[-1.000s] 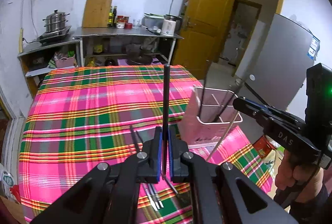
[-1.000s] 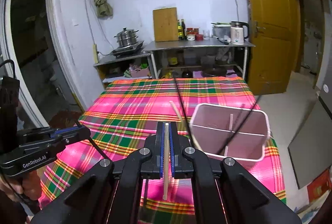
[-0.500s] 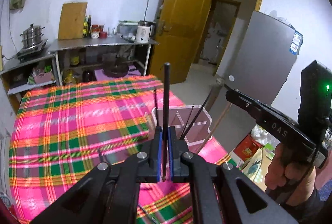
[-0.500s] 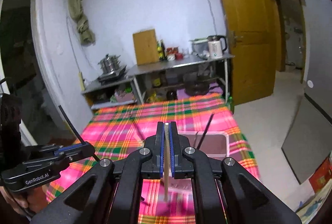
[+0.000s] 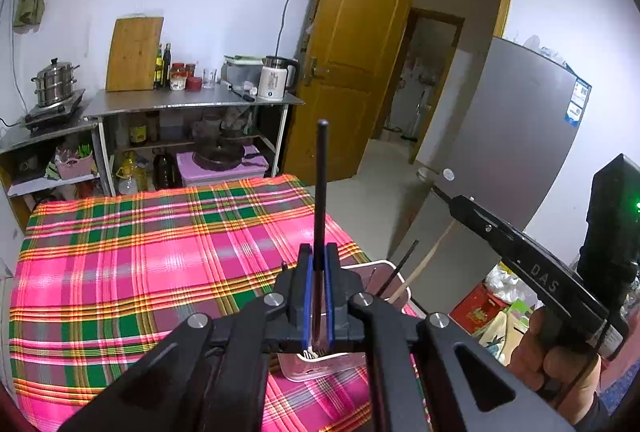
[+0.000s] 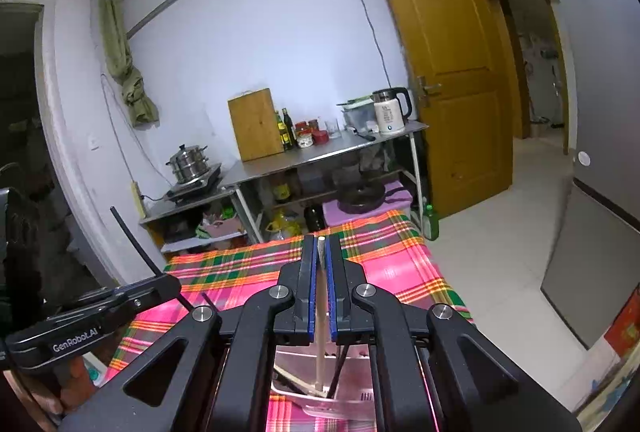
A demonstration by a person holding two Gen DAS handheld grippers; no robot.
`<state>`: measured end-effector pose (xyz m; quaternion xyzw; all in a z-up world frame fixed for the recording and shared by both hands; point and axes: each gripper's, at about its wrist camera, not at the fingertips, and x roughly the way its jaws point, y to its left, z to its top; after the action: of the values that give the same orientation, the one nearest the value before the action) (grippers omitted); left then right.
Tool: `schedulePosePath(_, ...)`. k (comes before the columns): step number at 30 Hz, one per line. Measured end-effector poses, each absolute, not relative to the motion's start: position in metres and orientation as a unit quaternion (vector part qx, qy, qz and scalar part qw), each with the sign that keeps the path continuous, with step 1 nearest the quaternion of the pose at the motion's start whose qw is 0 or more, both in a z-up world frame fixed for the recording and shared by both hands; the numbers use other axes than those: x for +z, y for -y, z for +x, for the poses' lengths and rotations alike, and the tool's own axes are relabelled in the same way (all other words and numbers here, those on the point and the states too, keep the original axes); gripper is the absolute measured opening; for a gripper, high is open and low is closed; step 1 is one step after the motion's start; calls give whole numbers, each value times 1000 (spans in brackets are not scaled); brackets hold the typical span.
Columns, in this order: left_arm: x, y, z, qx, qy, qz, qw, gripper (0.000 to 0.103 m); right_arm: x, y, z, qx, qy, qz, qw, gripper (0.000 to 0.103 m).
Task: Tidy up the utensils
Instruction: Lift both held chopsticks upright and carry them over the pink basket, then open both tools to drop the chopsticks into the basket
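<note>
Item one, my left gripper (image 5: 316, 296): jaws drawn tight on a black utensil handle (image 5: 321, 192) that stands upright well above the blue pads (image 5: 306, 296); below the pads I make out what look like fork tines, though the view there is cramped and I cannot be sure. Item two, my right gripper (image 6: 321, 288): jaws likewise pinched narrow, gripping a pale wooden chopstick (image 6: 319, 336) whose lower end reaches down into the container. From the left wrist view the right gripper (image 5: 460, 202) appears at the right edge, its chopstick (image 5: 420, 268) slanting down toward the bin, with a hand (image 5: 556, 364) wrapped on its handle. Item three, the pink utensil bin (image 5: 320, 366): sits on the table directly under both grippers, near the table's right-hand edge, already holding a black stick (image 5: 396, 272) leaning against its rim. Item four, the table with pink, green and yellow plaid cloth (image 5: 140, 272). Item five, further back: a steel shelf (image 5: 192, 106) carrying a cutting board (image 5: 134, 54), bottles and jars, a white kettle (image 5: 274, 80); a steamer pot (image 5: 54, 82) to its left. Item six: a yellow-brown door (image 5: 360, 52) standing open, and a grey refrigerator (image 5: 516, 136) at right.
</note>
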<state>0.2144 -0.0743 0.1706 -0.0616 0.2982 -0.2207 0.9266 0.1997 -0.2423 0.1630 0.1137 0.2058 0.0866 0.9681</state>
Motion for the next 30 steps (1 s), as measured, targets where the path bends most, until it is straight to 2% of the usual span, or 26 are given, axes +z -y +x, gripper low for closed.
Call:
schedulePosePath(18, 110, 80, 220, -205, -346, -52, 914, 7, 98, 236, 202, 88, -269, 108, 953, 4)
schedulePosePath(20, 109, 79, 218, -205, -346, -48, 914, 12, 94, 236, 203, 91, -277, 109, 950, 4)
schedulePosePath(22, 110, 78, 214, -205, -344, -49, 915, 23, 92, 235, 203, 93, -284, 109, 948, 4)
schedulePosePath(26, 116, 72, 207, -204, -333, -50, 919, 24, 97, 236, 196, 91, -280, 105, 950, 11)
schedulePosePath(30, 123, 62, 195, -204, -320, -51, 924, 31, 108, 235, 182, 89, -262, 95, 956, 14)
